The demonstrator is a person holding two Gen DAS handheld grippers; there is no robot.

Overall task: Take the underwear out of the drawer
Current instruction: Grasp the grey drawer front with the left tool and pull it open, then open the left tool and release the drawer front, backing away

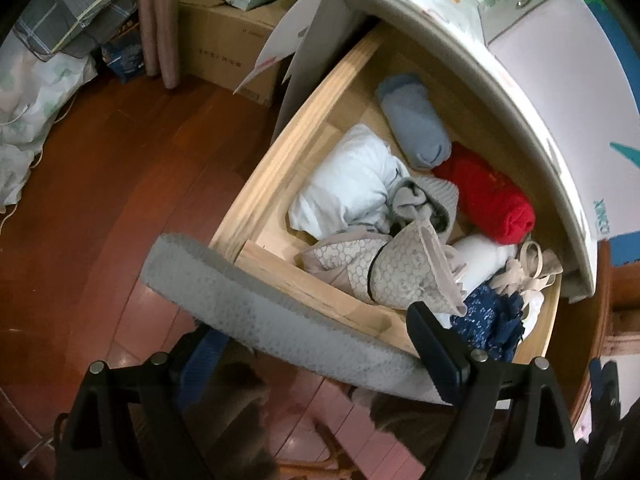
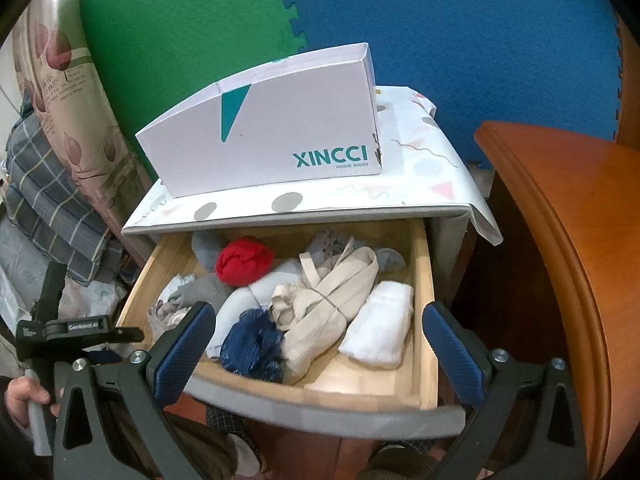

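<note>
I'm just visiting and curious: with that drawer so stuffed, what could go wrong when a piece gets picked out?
1. The beige bundle overlaps the navy lace piece, so lifting one may drag the other out.
2. The right hand-held gripper is wide open above the pile and could pinch two garments at once.
3. The drawer hangs far out; pressing down might tip it.

Drawer (image 2: 424, 320) pulled open, top access clear at front; cabinet top (image 2: 320, 204) overhangs rear. Bare wood floor front-right, rolled clothes (image 2: 320, 312) crowd the rest.

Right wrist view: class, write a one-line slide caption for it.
Open right hand-held gripper poised above the pulled-out drawer of rolled clothes, a shoe box on the cabinet top.
</note>
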